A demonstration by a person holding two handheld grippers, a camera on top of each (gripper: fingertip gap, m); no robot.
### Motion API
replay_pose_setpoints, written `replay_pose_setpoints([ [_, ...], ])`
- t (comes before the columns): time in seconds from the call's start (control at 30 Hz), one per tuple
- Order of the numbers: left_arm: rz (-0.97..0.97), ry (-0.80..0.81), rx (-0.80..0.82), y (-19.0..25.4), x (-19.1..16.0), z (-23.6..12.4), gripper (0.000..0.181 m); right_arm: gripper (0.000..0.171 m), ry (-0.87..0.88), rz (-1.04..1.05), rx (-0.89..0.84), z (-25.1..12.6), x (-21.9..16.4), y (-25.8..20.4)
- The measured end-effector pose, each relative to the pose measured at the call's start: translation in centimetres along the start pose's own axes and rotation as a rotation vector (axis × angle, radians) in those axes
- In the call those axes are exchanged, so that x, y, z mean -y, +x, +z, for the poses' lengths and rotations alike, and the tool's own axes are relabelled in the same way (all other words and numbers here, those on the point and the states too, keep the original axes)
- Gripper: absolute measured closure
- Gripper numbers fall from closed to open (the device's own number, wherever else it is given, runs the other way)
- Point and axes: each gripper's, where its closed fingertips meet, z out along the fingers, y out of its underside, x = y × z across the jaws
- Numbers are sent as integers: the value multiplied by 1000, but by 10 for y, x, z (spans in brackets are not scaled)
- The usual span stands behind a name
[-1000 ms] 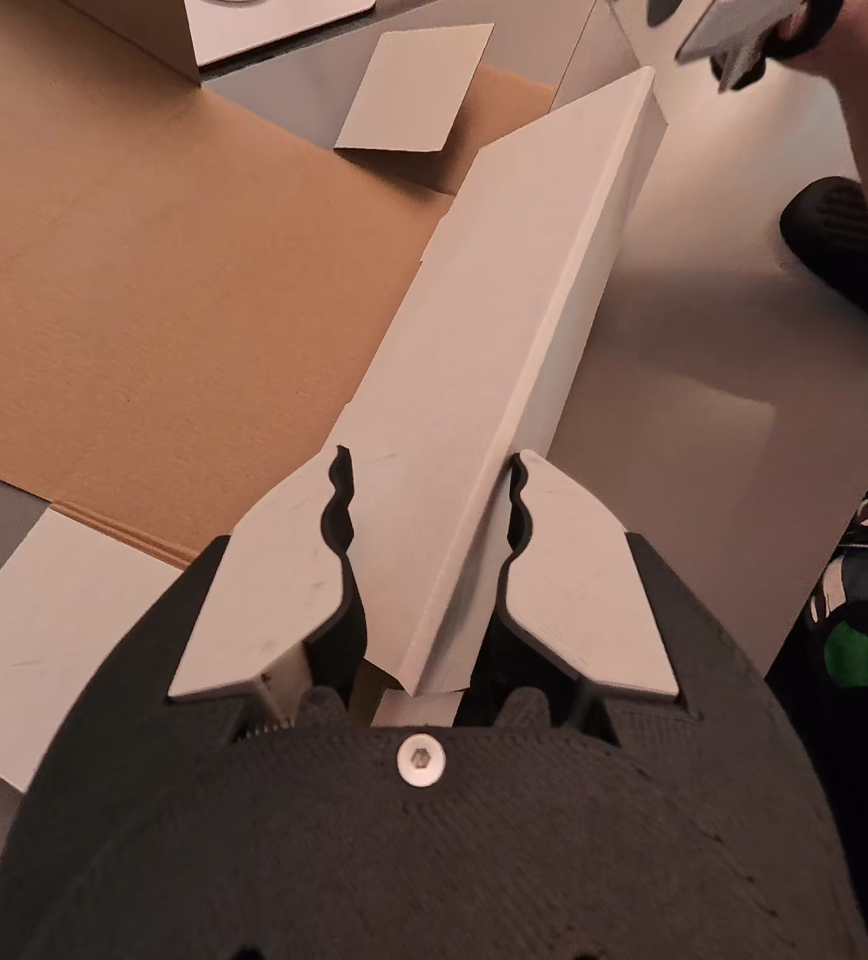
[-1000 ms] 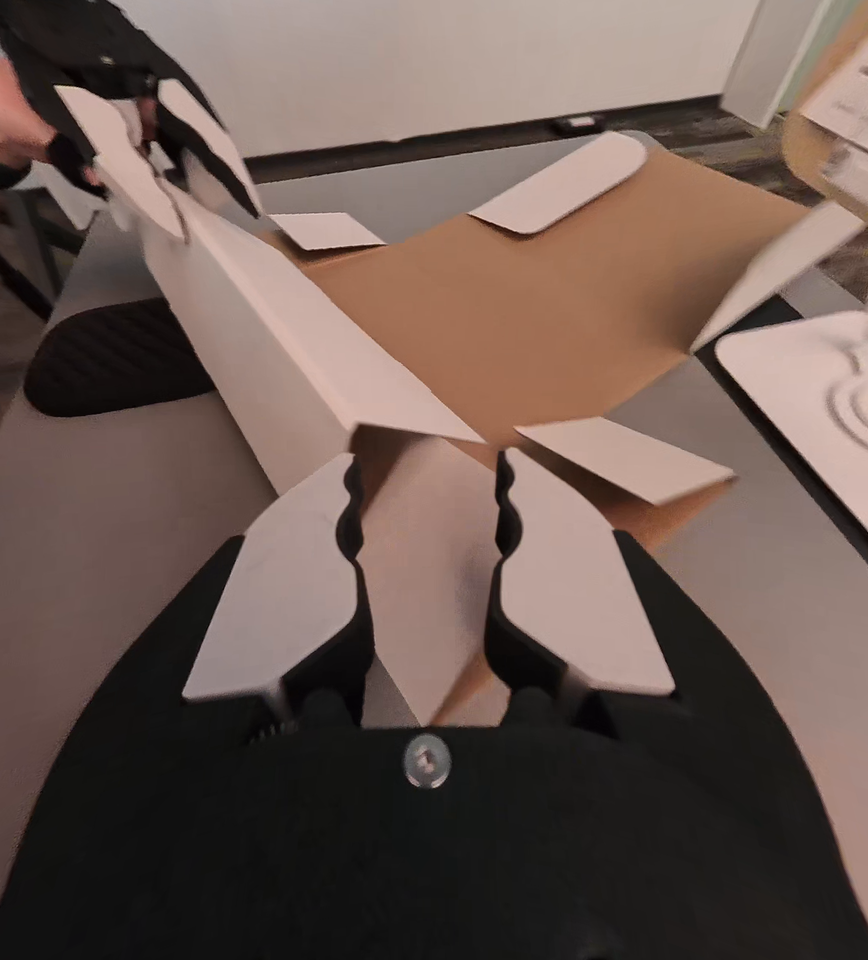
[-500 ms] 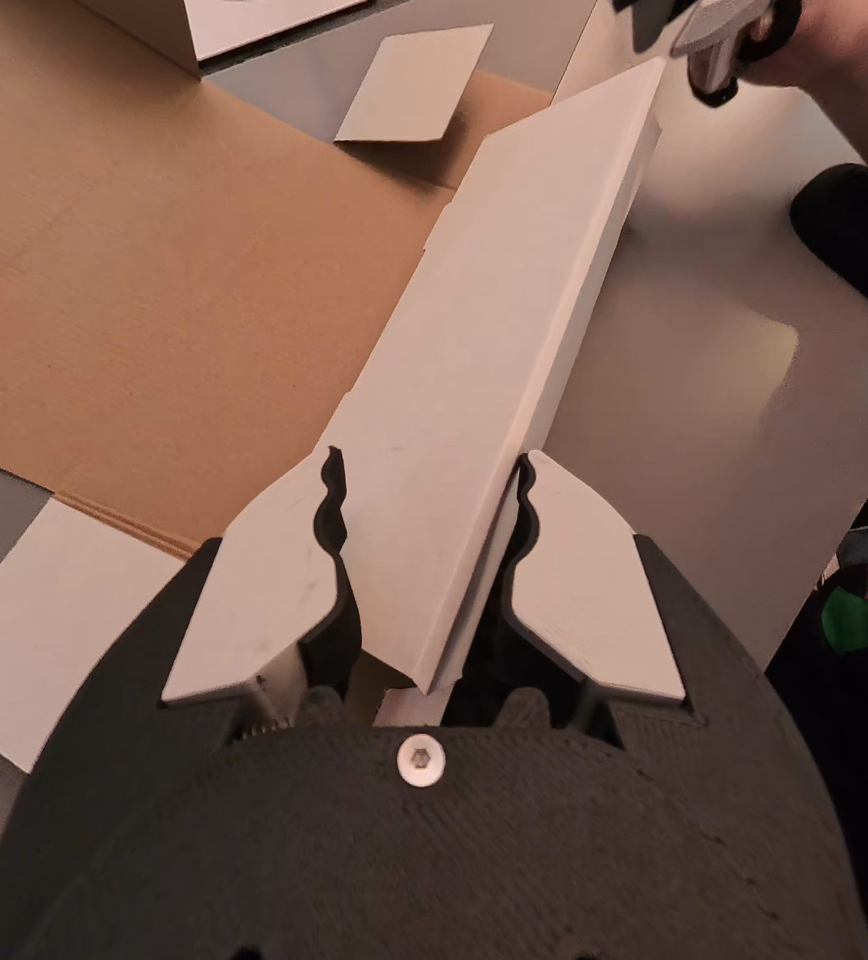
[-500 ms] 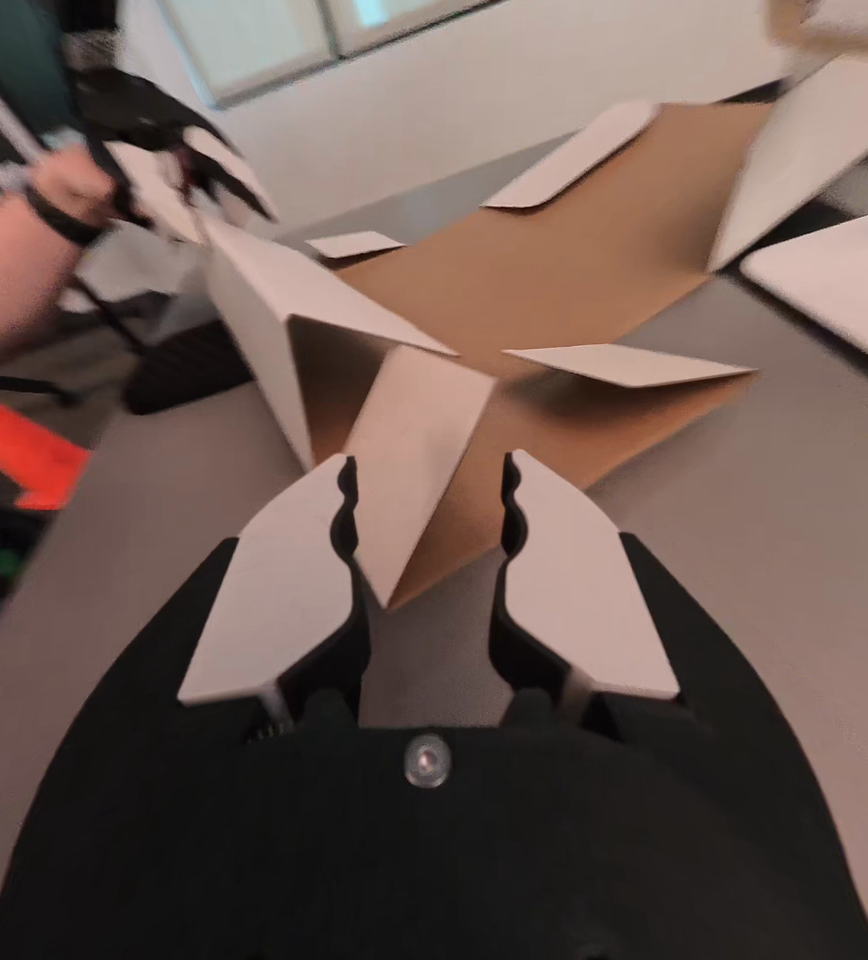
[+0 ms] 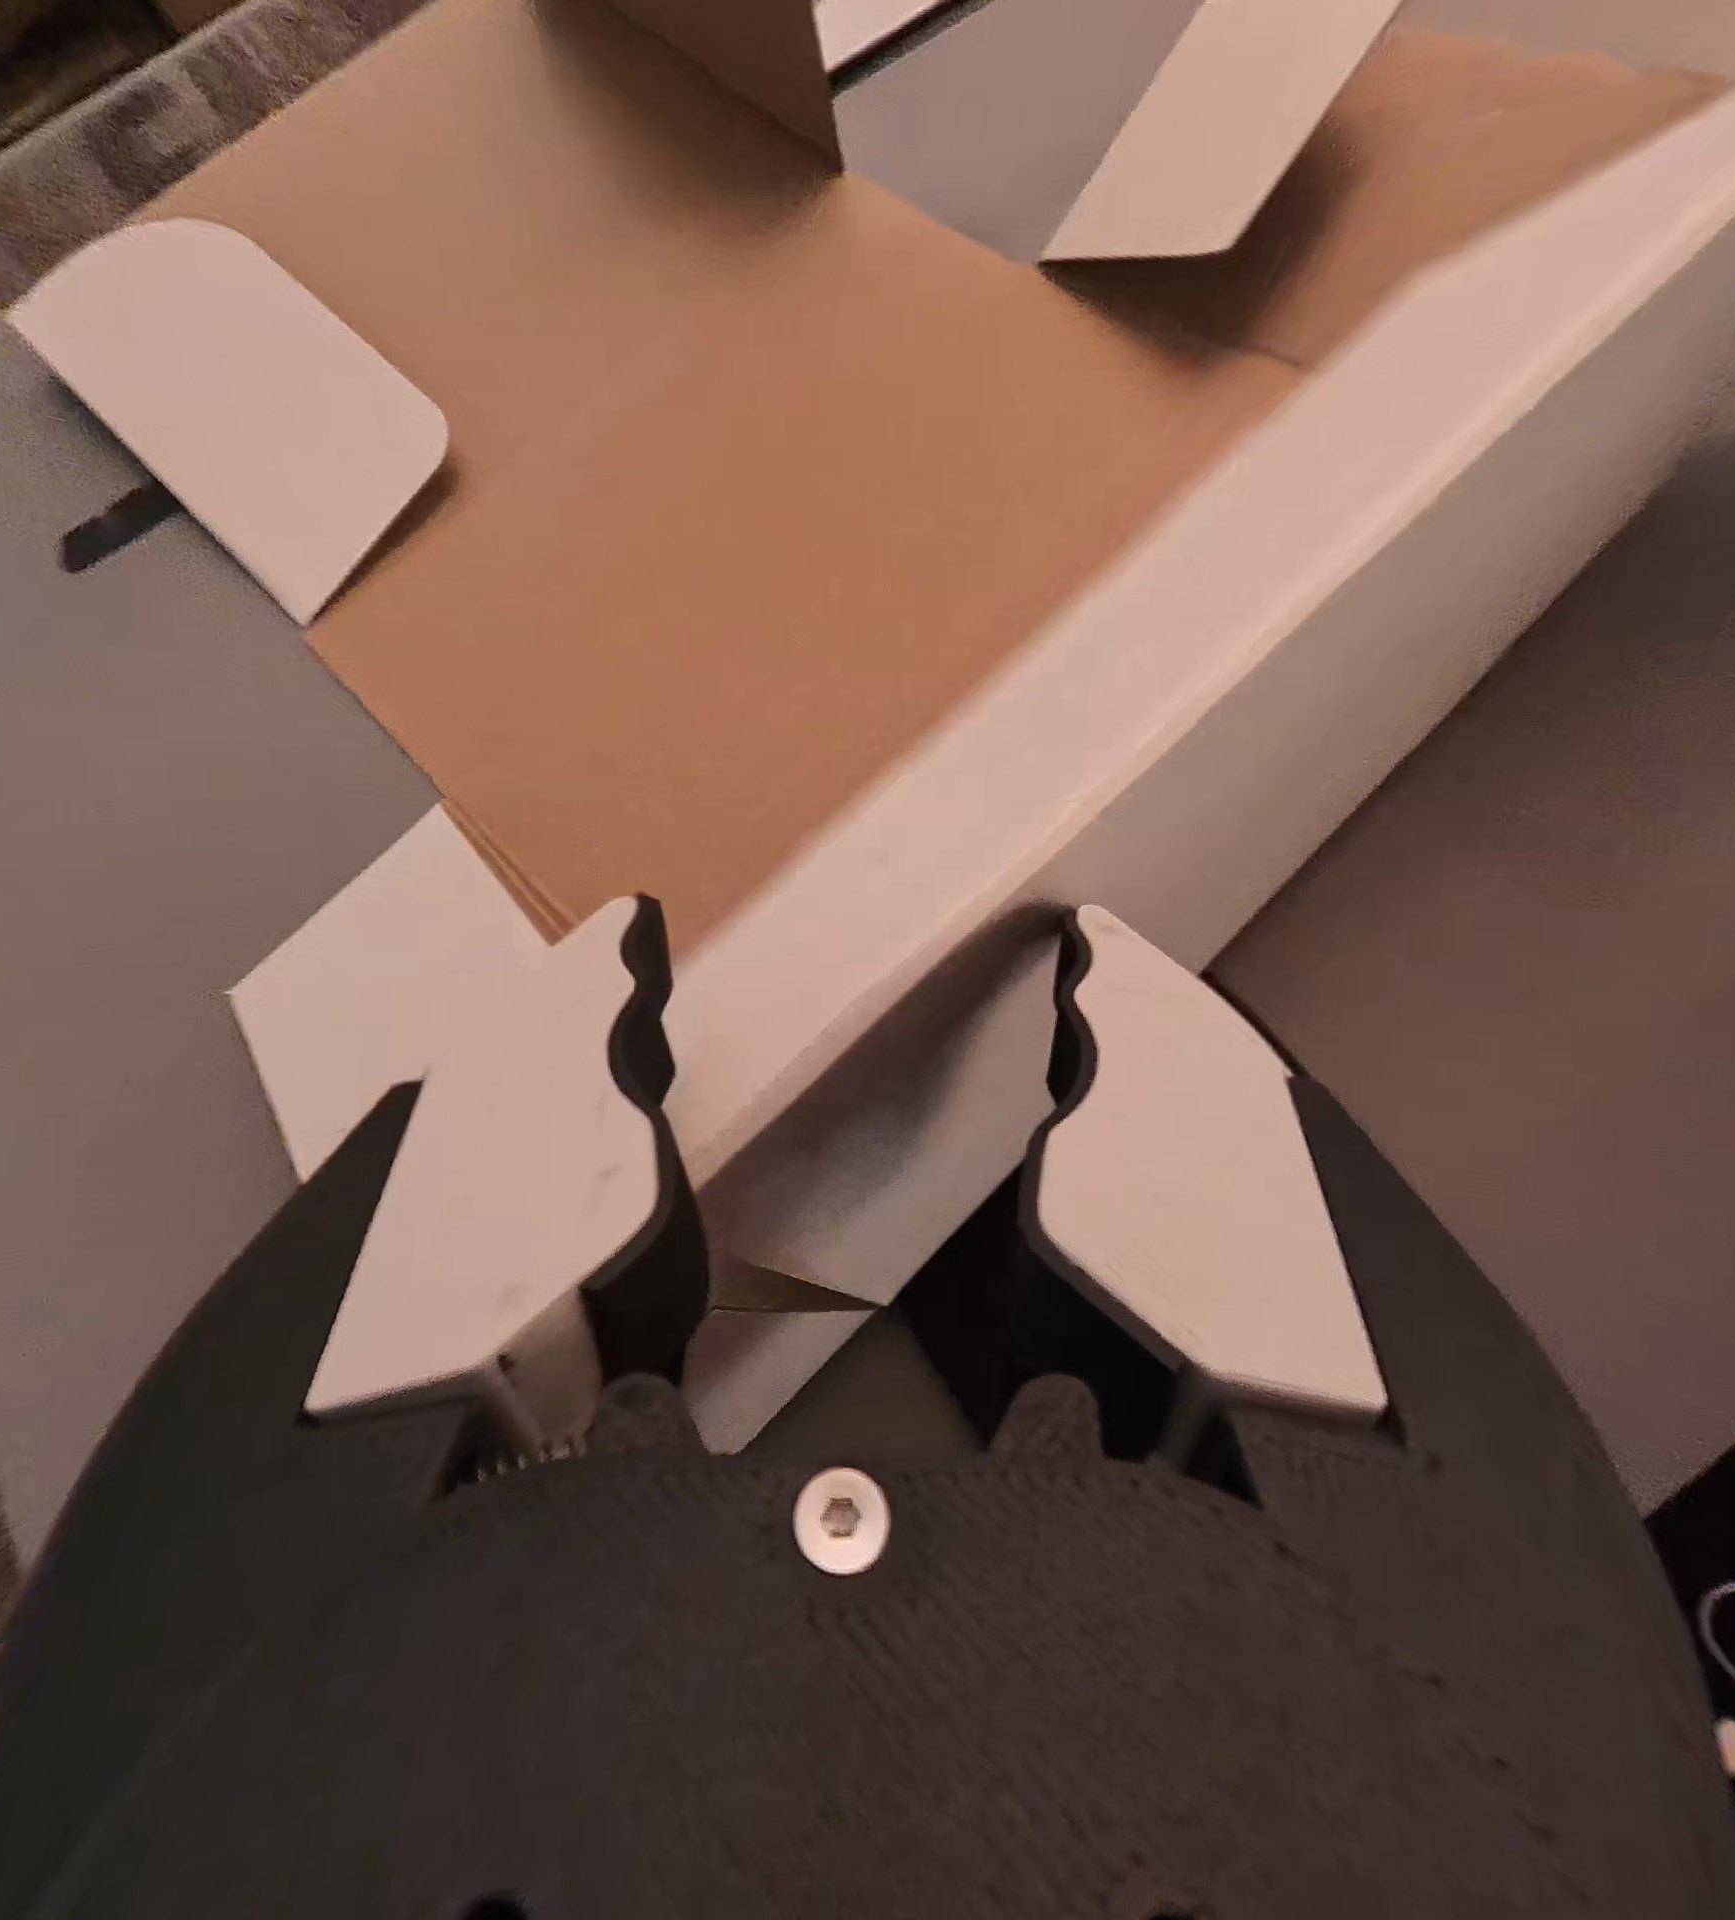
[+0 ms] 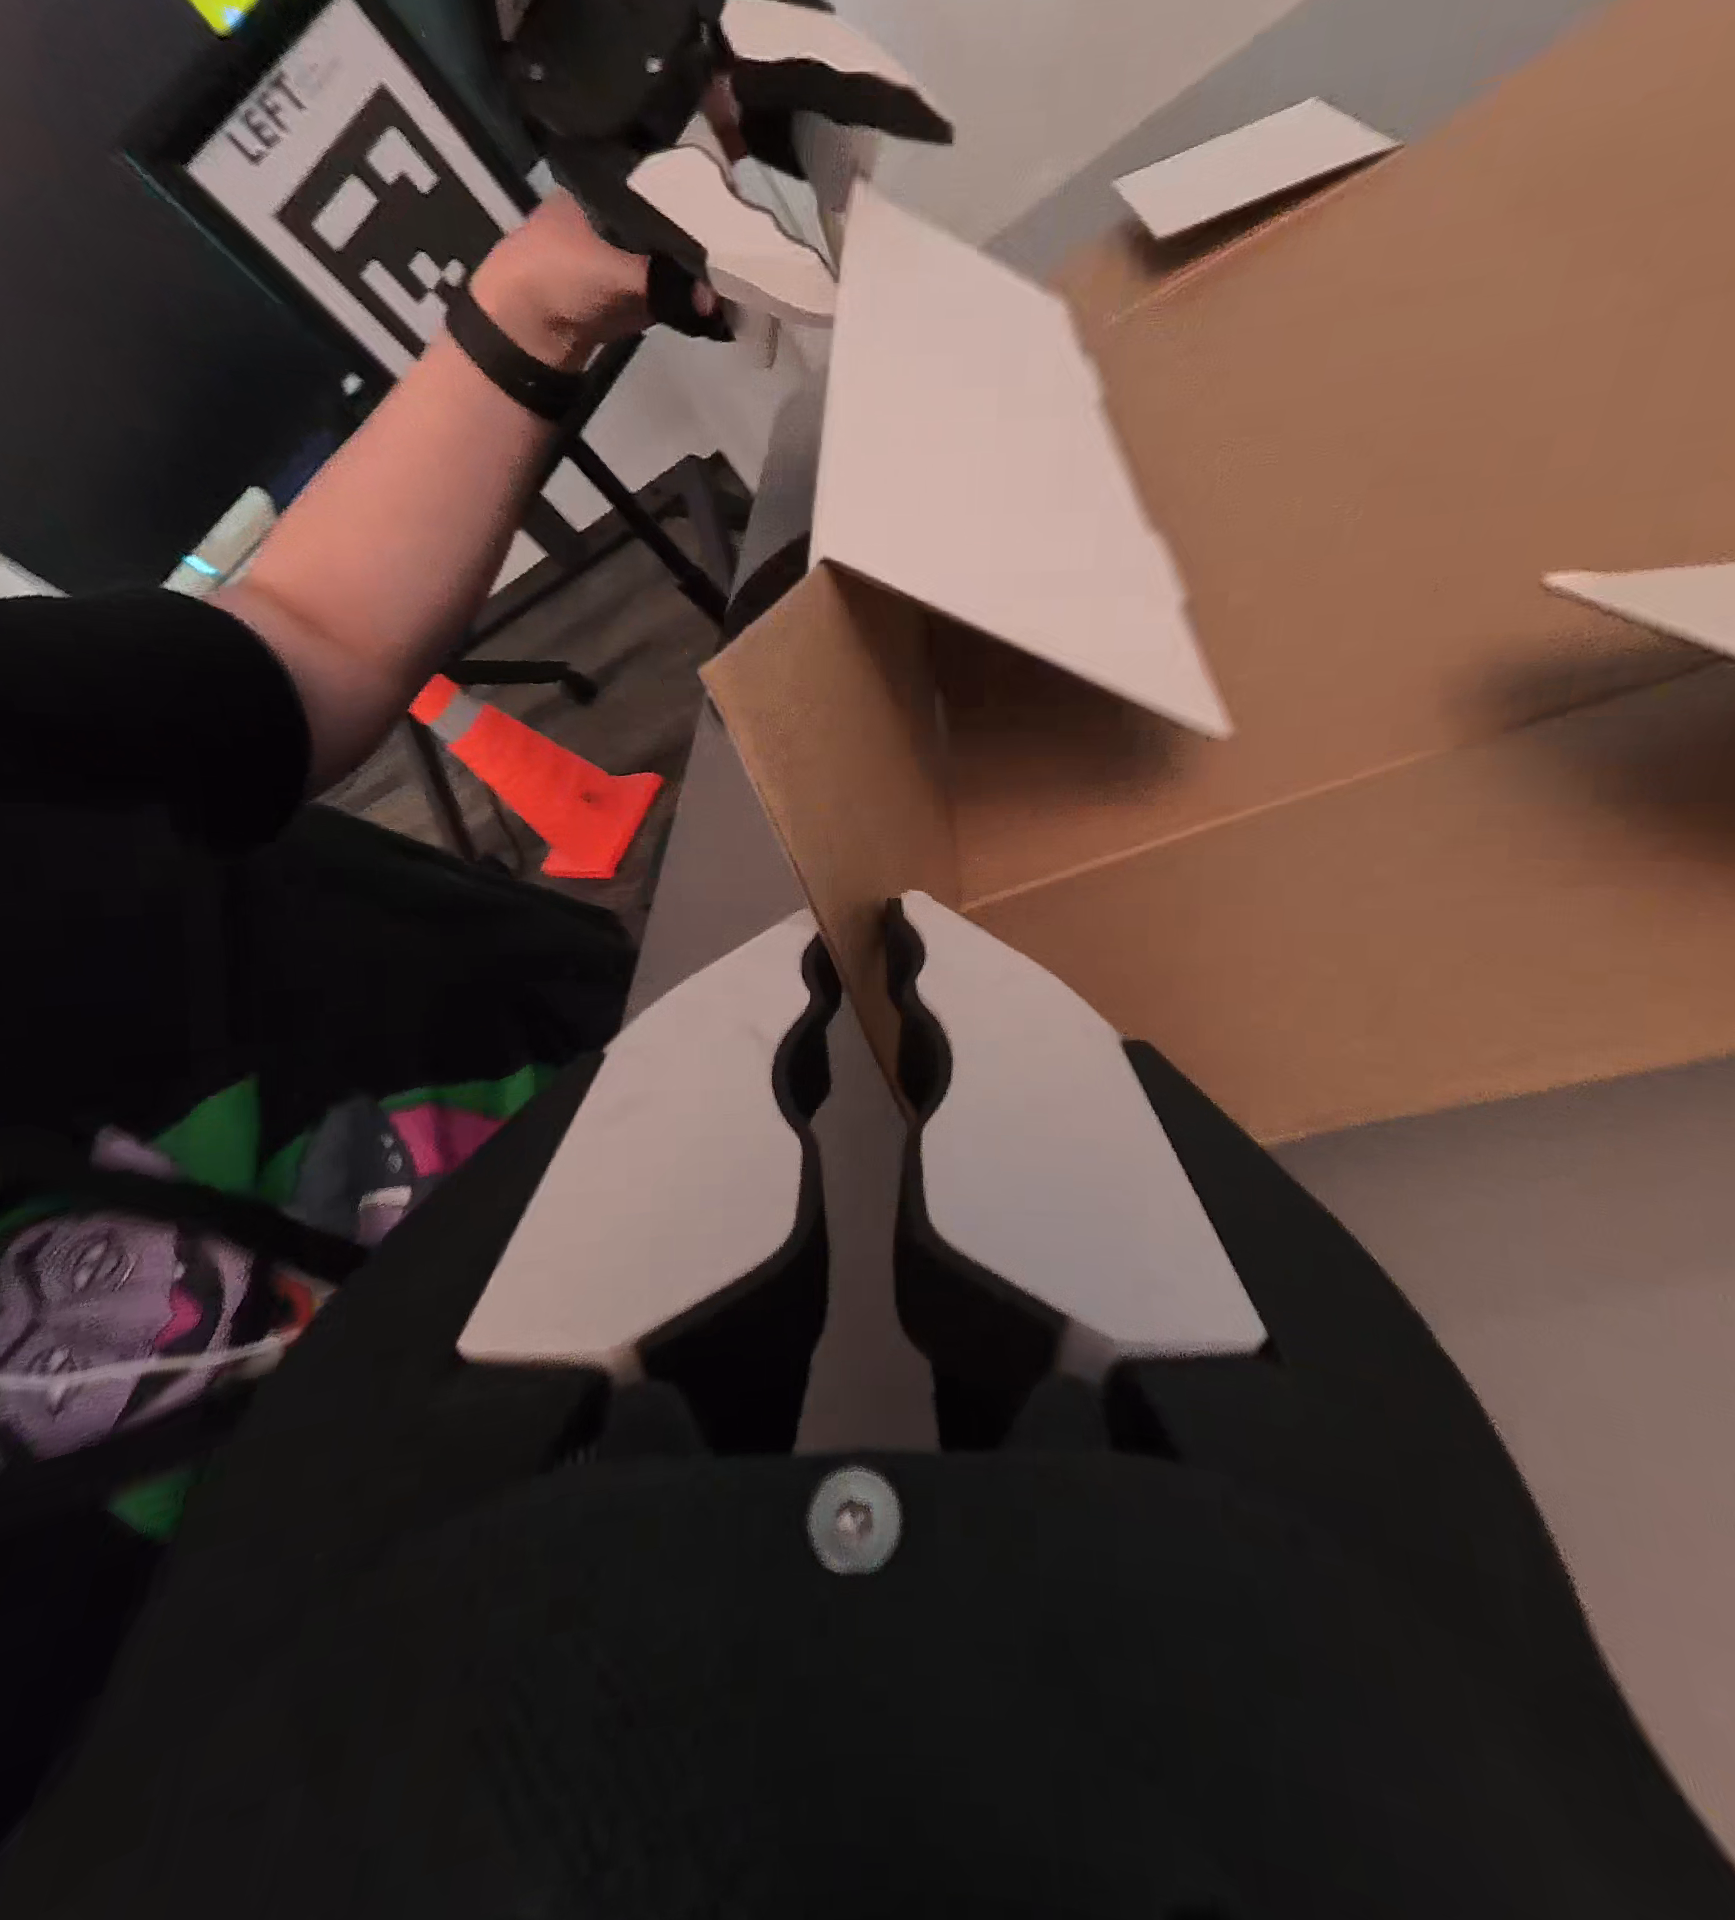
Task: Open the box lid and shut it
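Fingertips first: my right gripper [image 6: 861, 940] is nearly closed, its jaws pinching a thin brown cardboard edge of the box lid [image 6: 1414, 436] at the corner nearest me, with only the board's thickness between the pads. I hold it there, I judge, because an edge grip lets me swing the whole panel about its fold without crushing it.

My left gripper [image 5: 858, 940] stands wide apart, its jaws straddling the end of the lid's long white front flap [image 5: 1206, 623]. The flap end sits down in the throat between the fingers; whether either pad presses it I cannot tell, so it looks more cradled than clamped. I take that as guiding the far end so the lid does not twist.

Farther out, the lid lies open, brown inside up, across the grey bench [image 5: 94, 727]. A rounded white side tab [image 5: 239, 416] juts toward the bench's left edge in the left wrist view, and a squarer white tab [image 5: 1216, 135] shows near the top. In the right wrist view a white folded end flap [image 6: 988, 488] stands up from the lid corner, and my left hand [image 6: 551, 301] holds its gripper beyond it.

The opening looks done; closing would be the step in hand. Loose tabs could snag as the lid folds.
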Motion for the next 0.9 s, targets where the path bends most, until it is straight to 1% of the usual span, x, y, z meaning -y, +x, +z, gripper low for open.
replay_pose_setpoints([
  [0.1,7,-10,52,1,-6,-9,104,163,42,-2,-25,7,-9,-6],
  [0.17,3,-15,63,7,-7,-14,105,163,51,-96,-5,9,-20,-7],
  [0.23,19,-42,68,16,-11,-16,102,161,23,-162,41,10,-36,-10],
  [0.37,57,-61,76,35,-8,-21,101,162,43,-284,104,-3,-44,-11],
  [0.43,92,-88,91,44,-9,-23,103,162,61,-334,169,-12,-43,-15],
  [0.53,171,-173,103,61,-18,-20,103,161,10,-510,218,-19,-56,-16],
  [0.6,241,-271,123,70,-33,-16,108,159,-28,-602,253,-21,-70,-16],
  [0.7,355,-395,205,69,-53,-13,116,157,-7,-641,305,-24,-76,-19],
  [0.77,370,-381,222,70,-55,-15,121,156,12,-638,328,-27,-74,-21],
  [0.83,333,-357,199,74,-58,-18,125,155,25,-658,340,-29,-75,-24],
  [0.9,313,-342,194,78,-66,-21,132,155,16,-687,335,-28,-78,-25],
])
